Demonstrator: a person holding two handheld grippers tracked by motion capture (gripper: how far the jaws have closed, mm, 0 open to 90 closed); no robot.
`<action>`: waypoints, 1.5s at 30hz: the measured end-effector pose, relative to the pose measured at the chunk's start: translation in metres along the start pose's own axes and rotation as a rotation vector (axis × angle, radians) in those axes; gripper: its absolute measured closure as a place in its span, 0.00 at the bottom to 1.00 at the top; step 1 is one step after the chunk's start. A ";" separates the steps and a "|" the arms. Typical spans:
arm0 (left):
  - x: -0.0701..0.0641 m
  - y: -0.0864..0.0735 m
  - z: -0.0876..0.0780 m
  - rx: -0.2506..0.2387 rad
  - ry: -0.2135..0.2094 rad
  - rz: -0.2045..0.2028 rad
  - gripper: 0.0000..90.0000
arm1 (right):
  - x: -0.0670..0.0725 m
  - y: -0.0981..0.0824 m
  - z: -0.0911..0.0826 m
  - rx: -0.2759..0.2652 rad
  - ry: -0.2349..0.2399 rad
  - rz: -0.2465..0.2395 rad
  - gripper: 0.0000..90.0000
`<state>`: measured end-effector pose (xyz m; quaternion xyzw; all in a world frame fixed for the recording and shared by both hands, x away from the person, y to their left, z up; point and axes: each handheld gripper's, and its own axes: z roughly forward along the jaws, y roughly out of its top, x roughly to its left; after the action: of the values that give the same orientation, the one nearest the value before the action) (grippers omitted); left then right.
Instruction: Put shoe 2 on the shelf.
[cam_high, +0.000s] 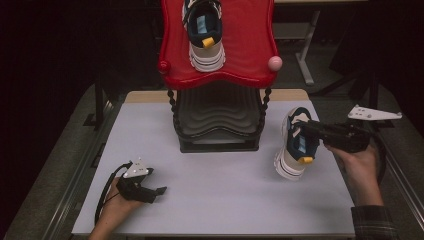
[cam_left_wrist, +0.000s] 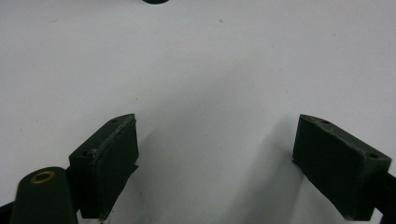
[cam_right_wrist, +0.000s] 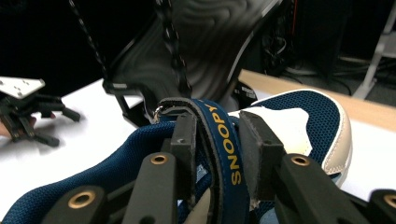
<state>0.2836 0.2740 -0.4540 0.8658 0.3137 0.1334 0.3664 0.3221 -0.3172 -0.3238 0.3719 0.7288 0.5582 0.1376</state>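
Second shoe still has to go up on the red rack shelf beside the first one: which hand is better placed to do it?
Right. The right gripper is already clamped on the blue shoe at its strap, beside the rack. The left gripper sits open near the table's front left corner, far from both.

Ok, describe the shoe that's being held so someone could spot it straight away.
Find the red-topped rack at the table's far edge. Right of its black base, the right gripper grips a navy-and-white sneaker by its strap. Its twin sits up on the red shelf; this one is tilted above the table.
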 end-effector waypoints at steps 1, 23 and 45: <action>0.000 0.000 0.000 0.000 0.000 0.001 0.15 | 0.001 0.004 -0.001 -0.006 0.003 -0.004 0.75; 0.000 0.000 0.000 0.002 0.000 0.003 0.15 | 0.018 0.111 -0.013 -0.133 0.022 -0.120 0.76; 0.000 0.000 0.000 0.006 0.000 0.006 0.15 | 0.050 0.225 -0.034 -0.247 0.033 -0.252 0.77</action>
<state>0.2835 0.2742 -0.4538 0.8678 0.3113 0.1336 0.3635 0.3544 -0.2843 -0.0953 0.2486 0.6976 0.6279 0.2395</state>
